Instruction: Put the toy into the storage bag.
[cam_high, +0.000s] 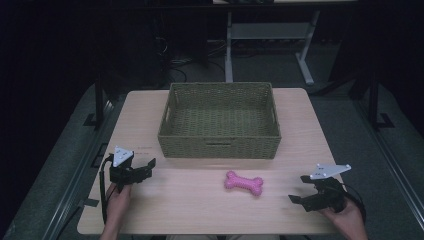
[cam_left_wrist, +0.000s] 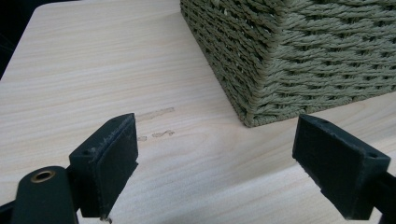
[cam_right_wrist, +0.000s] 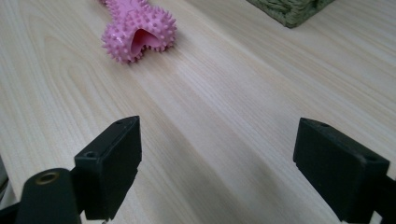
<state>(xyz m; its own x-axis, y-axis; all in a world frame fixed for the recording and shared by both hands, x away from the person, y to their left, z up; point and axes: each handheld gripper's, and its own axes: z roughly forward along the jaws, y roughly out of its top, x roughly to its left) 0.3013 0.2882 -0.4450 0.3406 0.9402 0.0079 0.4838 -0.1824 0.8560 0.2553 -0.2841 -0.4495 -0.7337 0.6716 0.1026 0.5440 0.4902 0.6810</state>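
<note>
A pink spiky bone-shaped toy (cam_high: 243, 182) lies on the wooden table in front of a green woven basket (cam_high: 220, 142). My right gripper (cam_high: 299, 189) rests near the table's front right, open and holding nothing, its jaws pointing left toward the toy. In the right gripper view the toy (cam_right_wrist: 139, 31) lies ahead at upper left, well clear of the wide-apart jaws. My left gripper (cam_high: 150, 165) sits at the front left, open and holding nothing, pointing at the basket's near left corner (cam_left_wrist: 261, 88).
The basket has nothing inside it and stands at the table's middle back. Bare tabletop (cam_high: 185, 210) stretches between the two grippers. Faint tape marks (cam_left_wrist: 156, 114) show on the wood by the left gripper. Dark floor and desk legs (cam_high: 305, 65) lie beyond.
</note>
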